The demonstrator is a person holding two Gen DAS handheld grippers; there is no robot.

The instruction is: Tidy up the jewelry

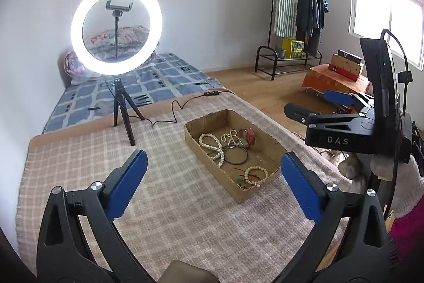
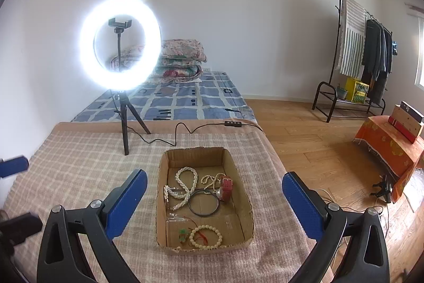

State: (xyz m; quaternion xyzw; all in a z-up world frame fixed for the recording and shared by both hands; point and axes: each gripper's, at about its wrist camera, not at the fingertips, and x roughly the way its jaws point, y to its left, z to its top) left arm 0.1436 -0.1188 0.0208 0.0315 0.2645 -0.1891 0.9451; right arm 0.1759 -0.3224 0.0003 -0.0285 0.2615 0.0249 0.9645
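Both grippers are held up off the checked blanket [image 2: 79,163], tilted down toward the cardboard box [image 2: 239,171]. The left gripper [image 1: 213,174] and right gripper [image 2: 214,192] are spread wide, nothing pinched. Pearl necklaces [image 2: 185,184], a black ring [image 2: 204,203] and a bead bracelet [image 2: 205,236] are all sat inside the box.

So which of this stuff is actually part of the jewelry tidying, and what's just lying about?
Part of the job:
- cardboard box
- pearl necklace
- black ring
- red watch
- bead bracelet
- both grippers, open and empty

Just around:
- ring light
- clothes rack
- folded quilts
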